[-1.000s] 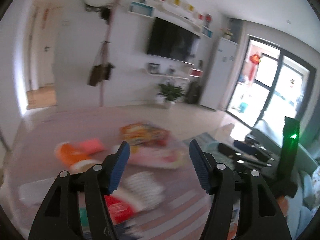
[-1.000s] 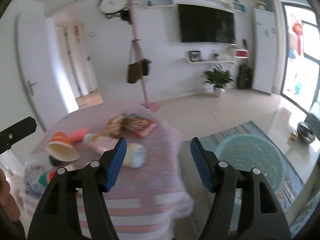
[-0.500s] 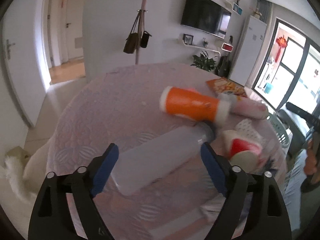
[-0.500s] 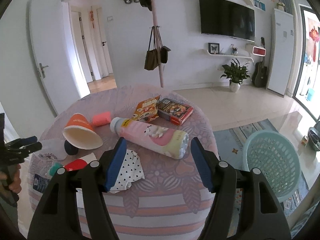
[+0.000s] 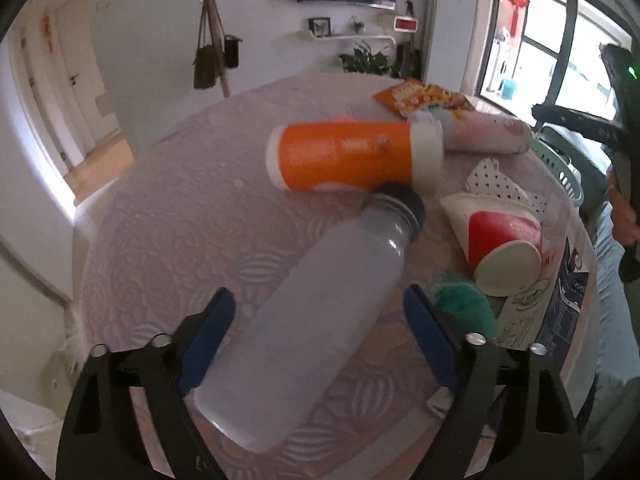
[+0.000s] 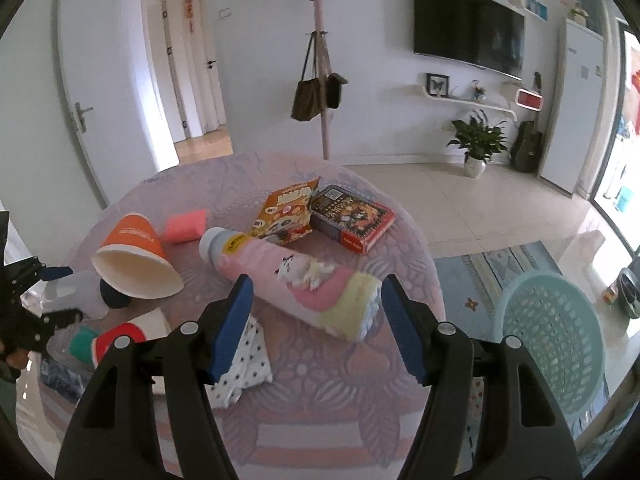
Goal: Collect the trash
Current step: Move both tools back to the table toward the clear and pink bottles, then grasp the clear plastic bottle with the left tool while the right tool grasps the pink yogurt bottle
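Trash covers the table (image 6: 352, 368) and the basket (image 6: 552, 344) on the floor beside it looks empty: collection has barely begun. The left gripper (image 5: 316, 332), fingers spread, straddles a lying bottle (image 5: 316, 328). The right gripper (image 6: 316, 324), also spread and holding nothing, faces a pink bottle (image 6: 296, 272). Cups, wrappers and a box wait.

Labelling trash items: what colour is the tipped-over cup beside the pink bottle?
Orange outside, cream inside: cup; clearest in right wrist view.
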`<state>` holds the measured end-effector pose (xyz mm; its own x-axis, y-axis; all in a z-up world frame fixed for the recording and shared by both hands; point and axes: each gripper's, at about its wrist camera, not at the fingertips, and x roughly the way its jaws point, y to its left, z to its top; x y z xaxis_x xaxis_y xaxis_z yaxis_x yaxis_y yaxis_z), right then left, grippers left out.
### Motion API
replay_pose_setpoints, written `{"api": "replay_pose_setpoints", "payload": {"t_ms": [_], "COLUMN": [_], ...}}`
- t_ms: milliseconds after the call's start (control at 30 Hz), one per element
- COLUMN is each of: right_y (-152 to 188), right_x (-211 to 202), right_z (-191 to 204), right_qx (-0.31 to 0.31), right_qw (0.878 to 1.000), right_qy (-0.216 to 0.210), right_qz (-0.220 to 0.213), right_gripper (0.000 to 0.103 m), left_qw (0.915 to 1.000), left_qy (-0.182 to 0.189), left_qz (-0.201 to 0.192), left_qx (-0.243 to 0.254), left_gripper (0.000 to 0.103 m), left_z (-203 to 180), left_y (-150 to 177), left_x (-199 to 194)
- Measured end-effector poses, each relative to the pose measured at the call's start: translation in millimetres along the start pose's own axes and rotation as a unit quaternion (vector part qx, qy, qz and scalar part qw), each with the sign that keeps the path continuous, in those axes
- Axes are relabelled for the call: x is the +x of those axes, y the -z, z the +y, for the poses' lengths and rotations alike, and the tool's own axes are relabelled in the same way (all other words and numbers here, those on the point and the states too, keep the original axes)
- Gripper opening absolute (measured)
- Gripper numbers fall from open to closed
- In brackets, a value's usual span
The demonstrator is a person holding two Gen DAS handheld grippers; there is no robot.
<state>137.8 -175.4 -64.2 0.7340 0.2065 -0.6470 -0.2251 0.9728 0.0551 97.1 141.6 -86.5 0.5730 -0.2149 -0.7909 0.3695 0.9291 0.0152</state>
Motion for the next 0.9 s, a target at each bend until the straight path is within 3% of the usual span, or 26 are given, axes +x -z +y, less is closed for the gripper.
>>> {"api": "replay_pose_setpoints", "payload": {"t_ms": [100,200,433,567,900], "right_y": [-5.4,-8.8,-12.8,-3.7,3.7], "right_x": [16.8,38.2,52.2,40.5,13.5], "right_z": [0.9,1.0,1.6,18.3,50.1], "right_qx": [-0.015,-0.017,-0.020,-0.040,-0.067], "right_qw": [1.000,0.999,0.995,0.991,0.981], "right_qy": [-0.013,-0.034,-0.070,-0.109,-0.159], "right_qz": [0.013,0.036,0.060,0.074,0.086], "right_gripper": [0.063,0.063,0.063,0.051,0.045], "left_qw": [0.9994,0.9988,0.9956,0.9911,0.9729], "left_qy": [0.011,0.006,0.011,0.007,0.034], "left_qz": [0.026,0.029,0.012,-0.007,-0.056], "left_qx": [-0.022,-0.040,-0.093,-0.133,-0.222], "left_gripper": [0.053,0.046,0.045,0.045,0.045], "left_z": [-4.3,-9.2,-8.5,4.7,19.2], "left_y": [1.5,7.6,17.1,20.8,40.3], "left_x": [4.3,1.7,-12.3,-16.5,-15.7]}}
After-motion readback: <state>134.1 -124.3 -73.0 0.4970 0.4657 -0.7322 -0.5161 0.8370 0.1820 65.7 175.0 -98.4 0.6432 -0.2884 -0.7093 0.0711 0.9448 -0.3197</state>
